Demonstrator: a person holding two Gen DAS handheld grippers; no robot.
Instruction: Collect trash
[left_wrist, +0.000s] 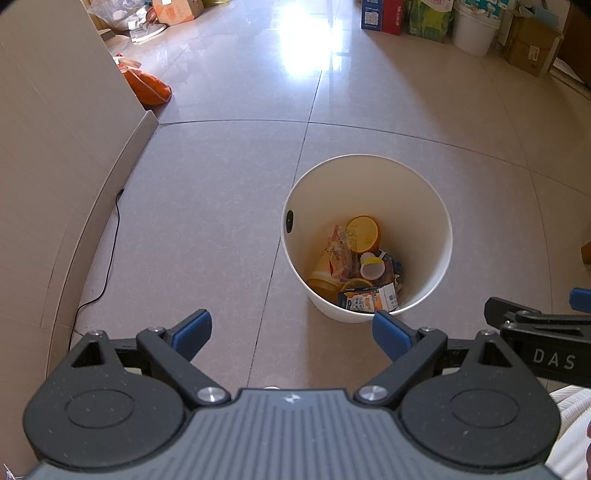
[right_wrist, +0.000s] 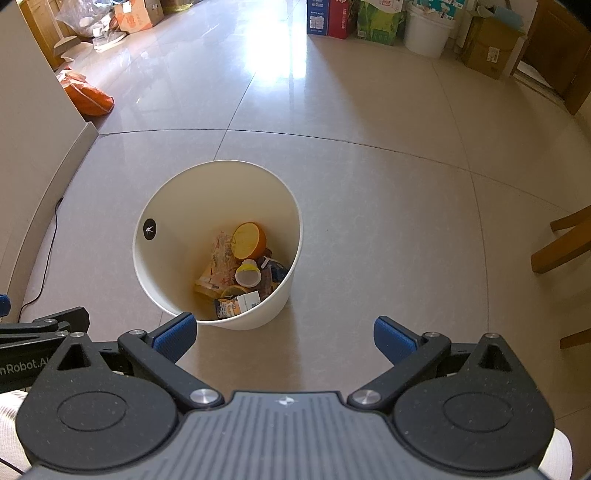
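A white bin (left_wrist: 369, 236) stands upright on the tiled floor (left_wrist: 221, 221), well out from the beige wall (left_wrist: 55, 147) on the left, with bare tile all round it and nothing between it and the two grippers. The trash sits at its bottom: an orange bowl-shaped piece (right_wrist: 249, 240) tipped on its side, a crinkled printed wrapper (right_wrist: 221, 262) against it, a small white cup with a yellow rim (right_wrist: 247, 276) and a flattened carton (right_wrist: 236, 304) nearest the front wall. A round black sticker (right_wrist: 149, 229) marks the inside of the bin's left wall. A thin black cable (left_wrist: 110, 251) trails along the foot of the wall. Farther off by the wall lies an orange bag (left_wrist: 147, 85), and the far end of the room is lined with cardboard boxes (right_wrist: 136, 14), a blue and red carton (right_wrist: 328, 18), green packaging and a white bucket (right_wrist: 428, 31). Wooden furniture legs (right_wrist: 561, 243) show at the right edge. The left gripper (left_wrist: 291, 332) hangs above the floor just short of the bin, its blue pads wide apart and empty; its right pad (left_wrist: 391, 332) overlaps the bin's near rim in view, though I cannot tell whether it touches. The right gripper (right_wrist: 284, 336) is beside it, likewise spread wide and holding nothing, its left pad (right_wrist: 175, 336) just in front of the bin's rim. Sunlight glares off the glossy tiles farther back.
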